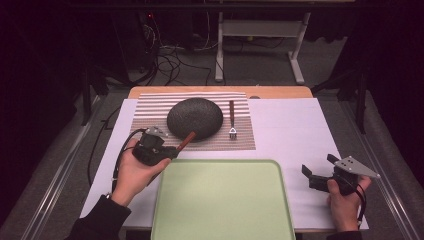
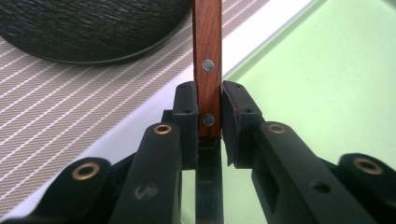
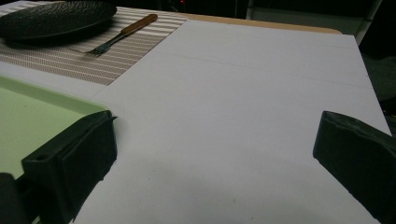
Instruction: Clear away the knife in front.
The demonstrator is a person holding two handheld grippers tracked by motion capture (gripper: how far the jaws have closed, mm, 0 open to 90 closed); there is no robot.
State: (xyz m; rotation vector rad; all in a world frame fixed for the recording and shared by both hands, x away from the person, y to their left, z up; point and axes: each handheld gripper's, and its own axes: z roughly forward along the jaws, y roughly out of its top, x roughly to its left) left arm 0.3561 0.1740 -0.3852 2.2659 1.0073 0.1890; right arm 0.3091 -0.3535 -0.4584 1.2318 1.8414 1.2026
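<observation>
Left gripper (image 2: 209, 114) clamped on a wooden handle (image 2: 207, 51) with two rivets, held just past the far left corner of the green tray (image 1: 220, 210), near the dark plate (image 1: 194, 118) on the striped placemat (image 1: 150, 107). Right gripper (image 1: 320, 170) wide open, holding nothing, over the white sheet (image 3: 243, 93) beside the tray. Fork (image 1: 232, 120) lying right of the plate

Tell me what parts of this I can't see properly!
- Wooden handle in the left claw: its far end is cut off by the top edge of the left gripper view, and the working end lies hidden under the claw, so what utensil it is cannot be told.
- Plate: cut off by the left edge in the right gripper view.
- Tray: its near end runs past the bottom edge of the high view.
</observation>
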